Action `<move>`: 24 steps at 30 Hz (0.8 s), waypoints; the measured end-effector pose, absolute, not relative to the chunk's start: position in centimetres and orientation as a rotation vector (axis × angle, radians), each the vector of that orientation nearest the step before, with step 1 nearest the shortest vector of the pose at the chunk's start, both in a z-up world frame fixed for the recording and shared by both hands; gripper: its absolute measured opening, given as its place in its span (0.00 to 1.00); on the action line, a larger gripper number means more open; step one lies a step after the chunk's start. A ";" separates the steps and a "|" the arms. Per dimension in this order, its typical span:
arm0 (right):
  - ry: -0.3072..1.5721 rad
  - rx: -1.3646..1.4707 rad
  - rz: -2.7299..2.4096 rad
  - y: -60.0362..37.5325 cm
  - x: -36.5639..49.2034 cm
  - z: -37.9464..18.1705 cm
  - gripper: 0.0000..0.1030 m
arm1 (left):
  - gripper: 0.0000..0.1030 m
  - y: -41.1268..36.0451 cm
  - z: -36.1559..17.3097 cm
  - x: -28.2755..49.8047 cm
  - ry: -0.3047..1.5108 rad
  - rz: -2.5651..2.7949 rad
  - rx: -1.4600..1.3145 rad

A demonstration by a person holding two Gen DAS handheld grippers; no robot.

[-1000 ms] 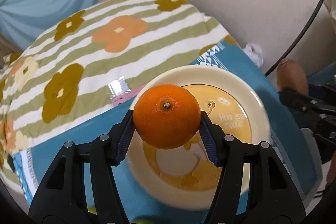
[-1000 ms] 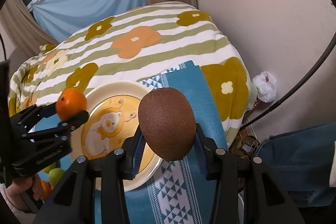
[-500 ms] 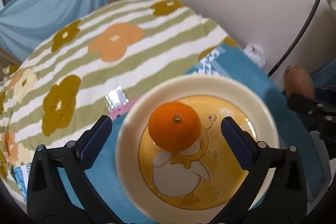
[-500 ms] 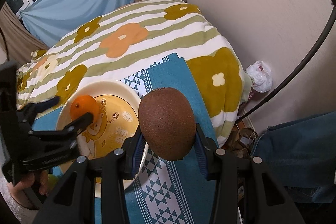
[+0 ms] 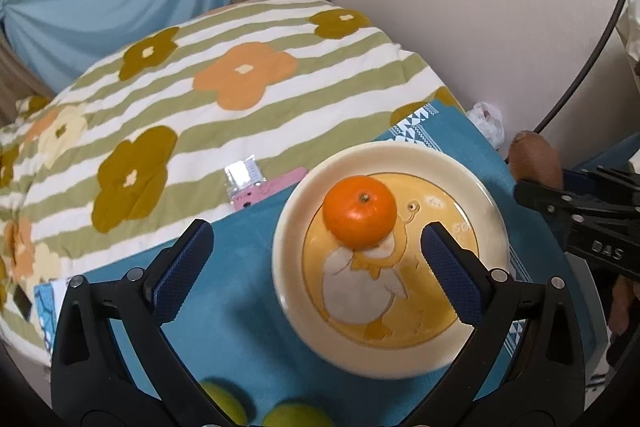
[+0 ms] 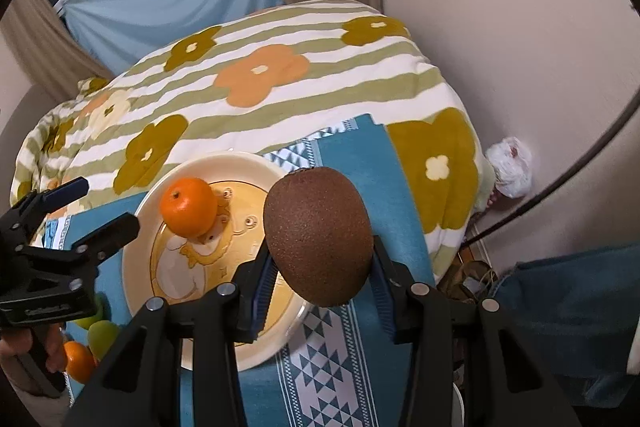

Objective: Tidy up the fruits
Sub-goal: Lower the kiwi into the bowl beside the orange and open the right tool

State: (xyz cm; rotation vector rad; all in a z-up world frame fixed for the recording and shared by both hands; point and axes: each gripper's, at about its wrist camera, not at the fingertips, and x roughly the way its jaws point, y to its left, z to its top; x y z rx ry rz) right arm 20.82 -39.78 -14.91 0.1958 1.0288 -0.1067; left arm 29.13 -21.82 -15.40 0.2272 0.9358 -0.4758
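On the bed, a flowered striped blanket [image 5: 248,83] lies under a teal cloth [image 5: 248,339], and on that cloth sits the cream plate [image 5: 288,267] with a duck printed in its well. One orange [image 5: 360,217] rests on the plate, toward the far side, touching nothing but the dish. The left gripper [image 5: 316,263] hangs just short of it with its jaws spread wide and nothing between them, so that fruit looks delivered. The right gripper [image 6: 318,281] is clenched on a kiwi [image 6: 318,235], held up in the air over the plate's right edge.

My reading is that the kiwi is the piece in hand: it wants carrying a little further left over the well, lowering beside the orange without knocking it, then letting go gently, since both fruits roll easily.

Some things are hard to make out. Two green fruits [image 5: 296,415] are cut off at the bottom of the left view, and the right view shows a second small orange fruit [image 6: 78,361] half hidden behind the left tool. A foil-and-pink packet [image 5: 256,183] lies partly tucked under the cloth's edge; its label is unreadable.
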 end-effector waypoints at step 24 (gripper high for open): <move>1.013 -0.142 0.027 -33.6 25.2 -20.6 0.41 | 1.00 -13.5 -15.8 28.2 0.983 -0.347 0.129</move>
